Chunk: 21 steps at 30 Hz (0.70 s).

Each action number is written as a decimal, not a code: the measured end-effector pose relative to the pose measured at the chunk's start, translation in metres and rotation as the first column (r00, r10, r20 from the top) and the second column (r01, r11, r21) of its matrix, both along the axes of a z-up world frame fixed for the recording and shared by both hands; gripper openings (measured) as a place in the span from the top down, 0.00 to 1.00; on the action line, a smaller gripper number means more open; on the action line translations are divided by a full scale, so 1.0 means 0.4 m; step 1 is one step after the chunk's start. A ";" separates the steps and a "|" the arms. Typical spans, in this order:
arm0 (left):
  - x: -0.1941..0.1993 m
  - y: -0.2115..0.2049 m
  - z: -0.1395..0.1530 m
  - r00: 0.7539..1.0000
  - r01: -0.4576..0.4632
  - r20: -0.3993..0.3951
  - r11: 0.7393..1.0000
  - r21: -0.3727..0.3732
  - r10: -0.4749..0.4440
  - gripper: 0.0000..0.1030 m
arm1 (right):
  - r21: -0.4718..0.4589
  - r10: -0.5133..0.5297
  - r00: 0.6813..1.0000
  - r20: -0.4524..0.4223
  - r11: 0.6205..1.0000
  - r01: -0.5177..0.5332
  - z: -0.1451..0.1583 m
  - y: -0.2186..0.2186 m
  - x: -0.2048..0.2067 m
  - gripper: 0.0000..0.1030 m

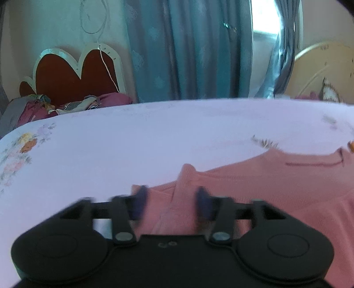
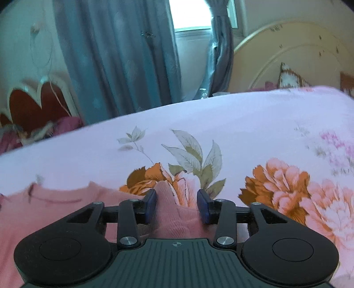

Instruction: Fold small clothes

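A small pink knit garment [image 1: 265, 183] lies flat on the floral bedsheet [image 1: 132, 137]. In the left wrist view my left gripper [image 1: 171, 202] is open, low over the garment's left shoulder and sleeve, with pink cloth between its blue pads [image 1: 141, 199]. In the right wrist view the same garment [image 2: 66, 206] spreads to the left. My right gripper [image 2: 177, 205] is open, with a raised corner of the pink cloth [image 2: 164, 197] between its blue pads [image 2: 203, 203]. The pads of neither gripper press on the cloth.
The bed's far edge runs across both views. Teal curtains [image 1: 188, 48] and a window [image 2: 190, 13] stand behind it. A red heart-shaped headboard [image 1: 73, 73] with piled clothes [image 1: 55, 106] is at back left. A round beige headboard [image 2: 287, 55] is at back right.
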<state>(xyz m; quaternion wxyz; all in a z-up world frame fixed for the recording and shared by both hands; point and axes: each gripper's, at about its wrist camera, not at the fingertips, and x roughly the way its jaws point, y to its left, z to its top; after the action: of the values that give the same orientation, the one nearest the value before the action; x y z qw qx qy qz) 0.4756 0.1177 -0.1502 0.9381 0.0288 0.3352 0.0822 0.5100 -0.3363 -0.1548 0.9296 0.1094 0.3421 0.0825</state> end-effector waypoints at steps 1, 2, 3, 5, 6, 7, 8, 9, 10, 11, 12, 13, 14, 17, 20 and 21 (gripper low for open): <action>-0.015 0.003 0.011 1.000 -0.005 0.024 1.000 0.003 0.005 0.37 | 0.004 0.000 1.000 0.008 1.000 0.000 0.011 -0.002 -0.012 0.61; -0.033 0.004 0.022 0.999 -0.004 0.045 1.000 0.007 0.004 0.37 | 0.004 0.011 1.000 0.018 1.000 -0.011 0.021 0.001 -0.025 0.61; -0.046 0.001 0.032 0.998 0.003 0.057 1.000 0.012 -0.004 0.37 | -0.010 0.026 0.999 0.025 1.000 -0.025 0.031 0.010 -0.037 0.61; -0.078 -0.007 0.052 0.996 0.026 0.087 1.000 0.005 -0.026 0.37 | -0.044 0.060 0.998 0.031 0.997 -0.058 0.050 0.036 -0.063 0.61; -0.096 -0.017 0.061 0.994 0.044 0.099 0.999 -0.008 -0.043 0.37 | -0.047 0.083 0.996 0.027 0.996 -0.081 0.054 0.052 -0.072 0.61; -0.110 -0.030 0.067 0.993 0.063 0.101 0.998 -0.021 -0.060 0.38 | -0.042 0.105 0.994 0.018 0.994 -0.104 0.054 0.067 -0.078 0.61; -0.119 -0.047 0.071 0.992 0.084 0.098 0.996 -0.035 -0.080 0.38 | -0.033 0.127 0.992 0.011 0.991 -0.126 0.054 0.086 -0.087 0.61; -0.130 -0.067 0.070 0.991 0.106 0.093 0.993 -0.053 -0.101 0.38 | -0.026 0.142 0.990 0.006 0.990 -0.141 0.053 0.102 -0.094 0.61; -0.136 -0.084 0.068 0.990 0.122 0.085 0.990 -0.067 -0.116 0.38 | -0.022 0.162 0.987 0.001 0.986 -0.162 0.050 0.124 -0.104 0.61; -0.143 -0.102 0.062 0.988 0.140 0.074 0.987 -0.078 -0.135 0.38 | -0.027 0.189 0.982 -0.002 0.982 -0.189 0.046 0.151 -0.118 0.61; -0.153 -0.122 0.052 0.986 0.158 0.063 0.984 -0.082 -0.153 0.38 | -0.038 0.210 0.978 -0.006 0.977 -0.210 0.042 0.170 -0.131 0.61; -0.160 -0.136 0.043 0.985 0.169 0.054 0.982 -0.080 -0.166 0.38 | -0.056 0.234 0.972 -0.007 0.971 -0.234 0.037 0.194 -0.147 0.61; -0.167 -0.148 0.033 0.983 0.179 0.044 0.981 -0.073 -0.176 0.38 | -0.073 0.258 0.966 -0.005 0.963 -0.258 0.032 0.216 -0.165 0.61; -0.185 -0.155 -0.004 0.986 0.165 0.007 0.985 -0.052 -0.165 0.38 | -0.107 0.291 0.956 -0.024 0.950 -0.292 0.006 0.252 -0.196 0.61; -0.197 -0.131 -0.037 0.991 0.123 -0.051 0.992 -0.032 -0.125 0.39 | -0.125 0.258 0.965 -0.050 0.957 -0.262 -0.025 0.232 -0.209 0.61; -0.203 -0.118 -0.041 0.992 0.116 -0.046 0.992 -0.041 -0.118 0.38 | -0.134 0.245 0.968 -0.054 0.959 -0.250 -0.032 0.225 -0.215 0.61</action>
<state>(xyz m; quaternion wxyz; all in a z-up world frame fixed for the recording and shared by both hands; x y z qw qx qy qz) 0.3942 0.0705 -0.1666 0.9334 0.0323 0.3569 0.0200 0.4238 -0.2463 -0.1678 0.9109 0.0019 0.3752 0.1717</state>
